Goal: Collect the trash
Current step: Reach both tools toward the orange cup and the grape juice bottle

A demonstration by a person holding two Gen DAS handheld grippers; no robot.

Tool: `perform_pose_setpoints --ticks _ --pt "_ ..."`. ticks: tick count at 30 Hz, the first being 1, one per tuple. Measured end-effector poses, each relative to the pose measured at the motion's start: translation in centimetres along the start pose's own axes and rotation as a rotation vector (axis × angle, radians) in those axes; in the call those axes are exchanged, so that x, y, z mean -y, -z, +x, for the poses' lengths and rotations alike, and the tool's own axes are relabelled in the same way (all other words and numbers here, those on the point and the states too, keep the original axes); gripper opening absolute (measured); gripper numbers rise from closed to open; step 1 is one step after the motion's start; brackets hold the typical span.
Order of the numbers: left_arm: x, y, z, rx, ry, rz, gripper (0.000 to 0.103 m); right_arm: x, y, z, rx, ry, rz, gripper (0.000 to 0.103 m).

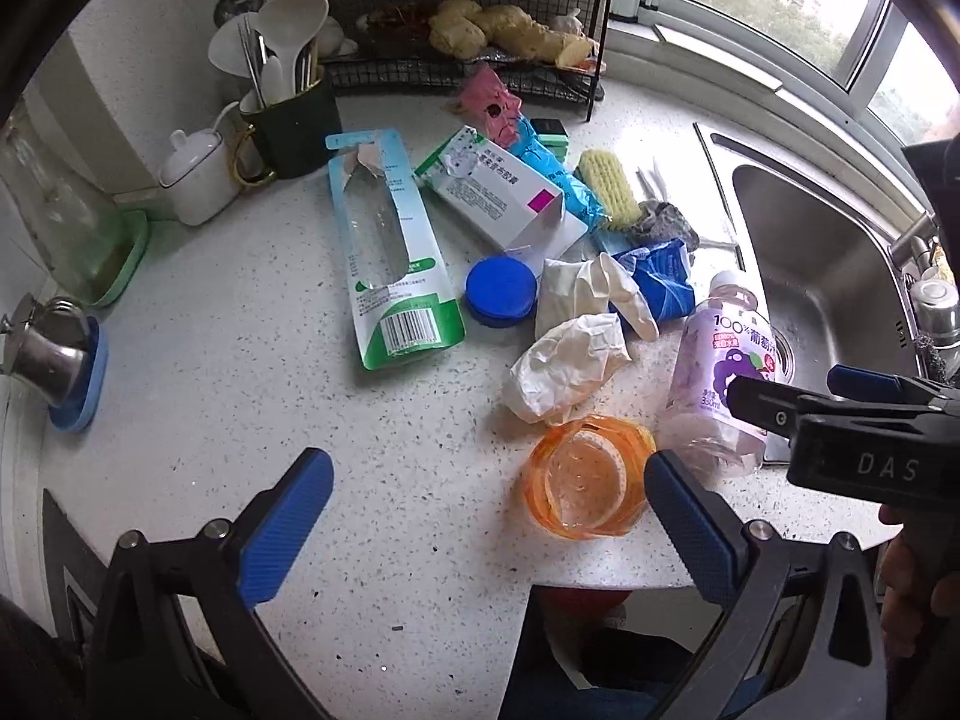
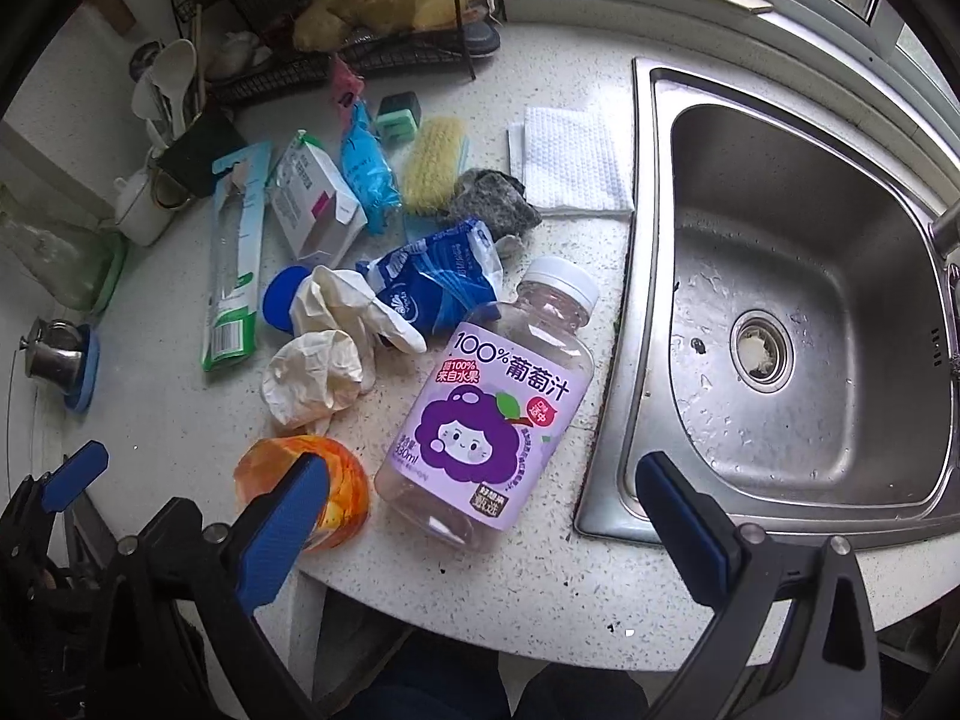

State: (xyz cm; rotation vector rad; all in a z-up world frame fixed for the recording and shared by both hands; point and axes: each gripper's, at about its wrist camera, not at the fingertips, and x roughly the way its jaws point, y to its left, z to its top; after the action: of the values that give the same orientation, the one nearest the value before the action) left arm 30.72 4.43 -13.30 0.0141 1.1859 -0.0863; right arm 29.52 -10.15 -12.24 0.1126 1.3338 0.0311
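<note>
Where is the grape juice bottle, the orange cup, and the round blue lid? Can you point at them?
Grape juice bottle (image 2: 486, 414): right wrist view, on its purple label.
Orange cup (image 1: 585, 477): left wrist view, on its see-through bottom inside the rim.
Round blue lid (image 1: 501, 292): left wrist view, on its flat top.

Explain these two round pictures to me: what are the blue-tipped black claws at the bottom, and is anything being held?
There is no robot here. A person holds a hand-squeezed gripper in each hand, and a wide-angle camera on each looks out along its two fingers. That is why both pictures look round and bent.

One picture is from the left gripper, the other from the right gripper. Both are open and hold nothing.

Below them is a speckled counter beside a steel sink. On it lies trash: a juice bottle on its side, an orange cup, crumpled gloves, a blue lid, a white box and a blue wrapper.
</note>
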Motion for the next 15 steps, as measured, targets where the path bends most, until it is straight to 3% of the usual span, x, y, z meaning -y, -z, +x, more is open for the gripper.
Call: perform_pose_setpoints --ticks 5,15 --pt "-0.5 -0.5 1.5 -0.035 0.040 0.011 0.103 0.3 -1.0 2.3 -0.051 0.024 0.044 0.093" --pt "-1.0 -0.2 2.7 -0.068 0.058 0.048 0.103 -0.3 -1.9 5.2 -0.093 0.073 0.073 0.084"
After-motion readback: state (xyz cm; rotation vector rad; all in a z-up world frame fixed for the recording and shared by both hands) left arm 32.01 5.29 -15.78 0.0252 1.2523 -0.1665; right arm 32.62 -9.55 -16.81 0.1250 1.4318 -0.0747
